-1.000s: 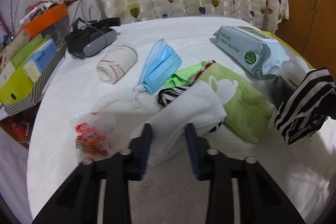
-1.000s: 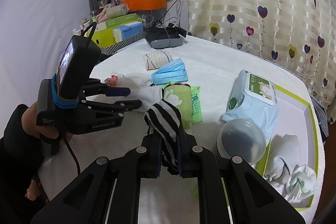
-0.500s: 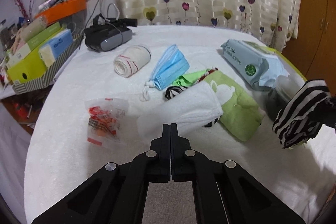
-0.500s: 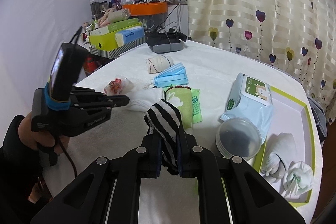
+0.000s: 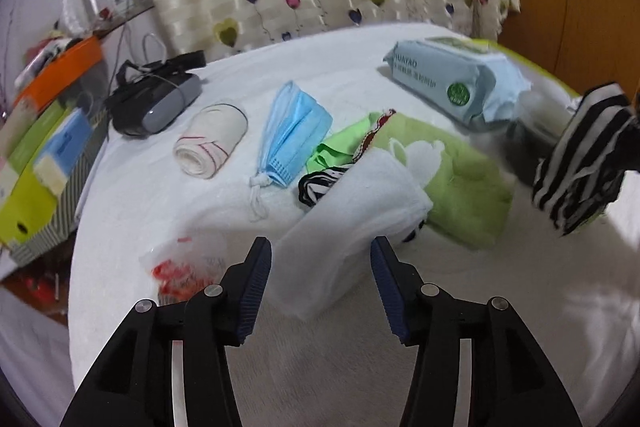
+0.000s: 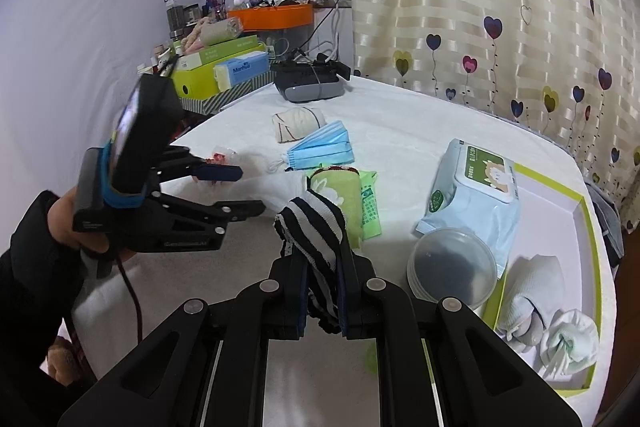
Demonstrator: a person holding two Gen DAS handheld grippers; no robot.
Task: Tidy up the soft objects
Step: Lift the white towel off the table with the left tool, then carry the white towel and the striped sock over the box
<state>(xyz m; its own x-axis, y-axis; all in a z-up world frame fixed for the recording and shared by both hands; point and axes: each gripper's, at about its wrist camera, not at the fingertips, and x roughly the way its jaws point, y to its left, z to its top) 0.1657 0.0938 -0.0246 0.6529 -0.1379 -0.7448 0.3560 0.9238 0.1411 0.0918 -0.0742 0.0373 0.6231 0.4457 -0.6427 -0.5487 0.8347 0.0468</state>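
My left gripper (image 5: 320, 255) is open, its fingers on either side of the near end of a folded white towel (image 5: 352, 215) that lies on the white table. My right gripper (image 6: 322, 291) is shut on a black-and-white striped cloth (image 6: 316, 227) and holds it above the table; the cloth also shows at the right of the left wrist view (image 5: 580, 163). A green towel (image 5: 448, 171), a second striped cloth (image 5: 316, 183) half under the white towel, a blue face mask (image 5: 292, 135) and a rolled bandage (image 5: 210, 141) lie behind.
A green-rimmed tray (image 6: 576, 211) at the right holds two rolled white cloths (image 6: 568, 343). A wet-wipes pack (image 6: 476, 191), a clear round lid (image 6: 452, 267), a plastic snack bag (image 5: 184, 263), a grey headset (image 5: 156, 103) and stacked boxes (image 5: 36, 163) stand around the table.
My left gripper was open around the towel, then shut and drawn back, and is now open wide around the towel's near end. The right gripper keeps the striped cloth, nearly still.
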